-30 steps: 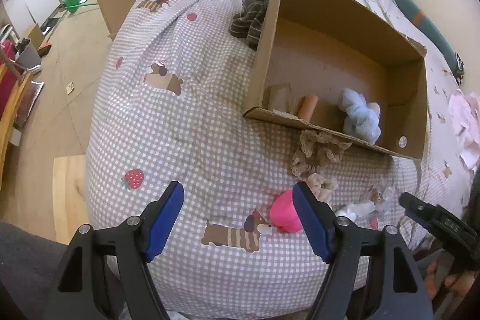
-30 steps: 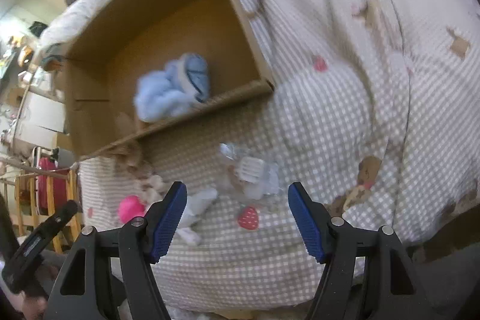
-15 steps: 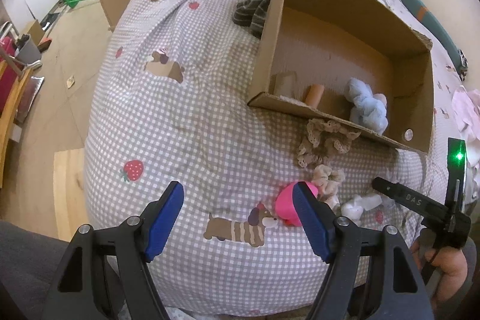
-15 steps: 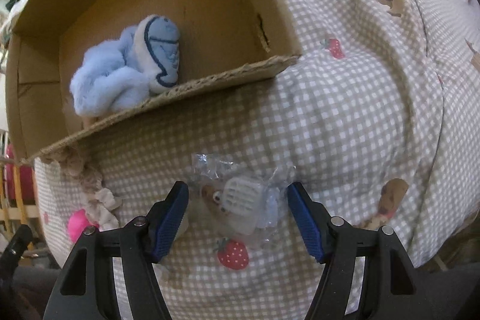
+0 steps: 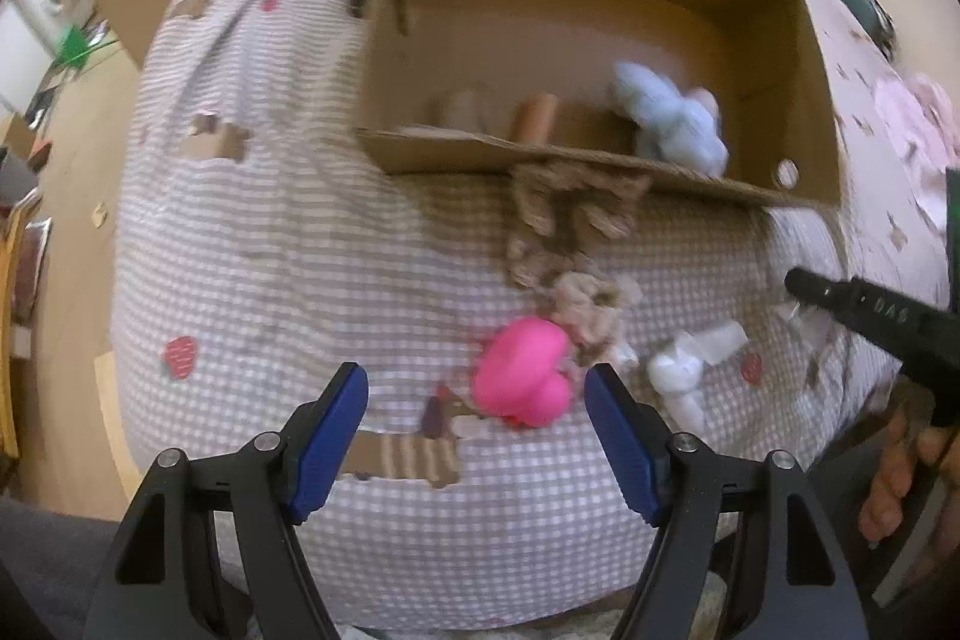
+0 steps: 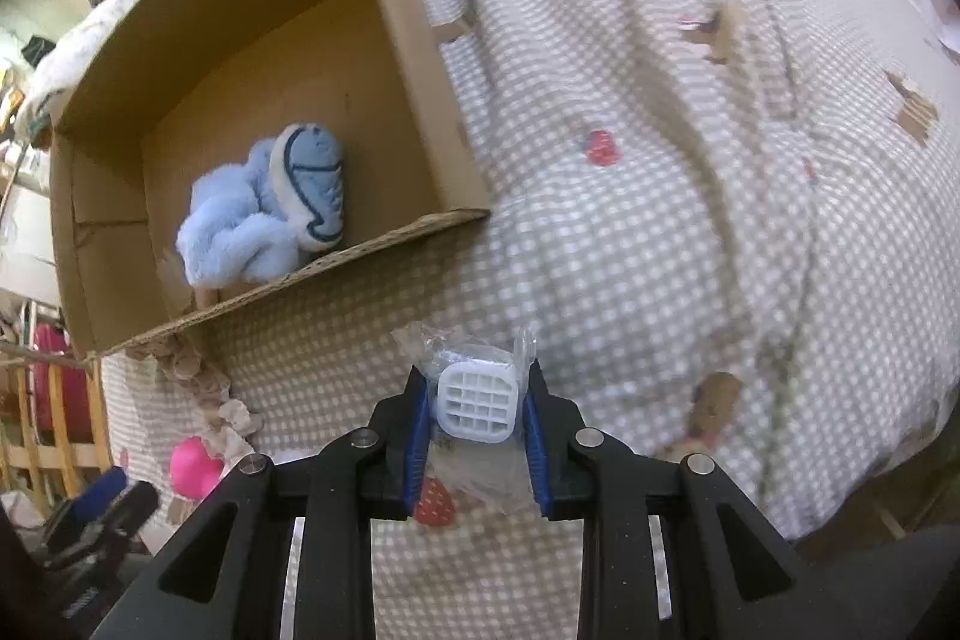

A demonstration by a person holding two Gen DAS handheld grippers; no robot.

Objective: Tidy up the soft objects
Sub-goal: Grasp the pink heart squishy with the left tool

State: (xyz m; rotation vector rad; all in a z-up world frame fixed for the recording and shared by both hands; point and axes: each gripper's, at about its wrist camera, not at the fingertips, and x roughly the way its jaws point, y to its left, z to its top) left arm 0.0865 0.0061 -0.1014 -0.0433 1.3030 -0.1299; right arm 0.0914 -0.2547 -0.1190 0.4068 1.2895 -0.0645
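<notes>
on the gingham bedspread [image 6: 690, 220], printed with strawberries and dachshunds, one open brown cardboard box [image 6: 240, 58] is lying with a single fluffy pale-blue plush toy [image 6: 264, 214] inside it against the near wall; in the left wrist view one cardboard tube [image 5: 536, 117] is showing beside it. one right gripper [image 6: 476, 418] is closing its blue-padded jaws on one white gridded plastic piece sealed in a crinkly clear bag [image 6: 477, 397], which is sitting between the pads and touching both, just in front of the box. one left gripper [image 5: 477, 430] is hanging wide open with nothing held, its pads flanking one glossy pink heart-shaped squishy [image 5: 523, 373] lying on the cloth. just beyond the heart, two frilly beige lace scrunchies [image 5: 573, 214] are trailing toward the box's front edge, and one white soft toy [image 5: 690, 367] is lying to its right. blur is softening the left view.
</notes>
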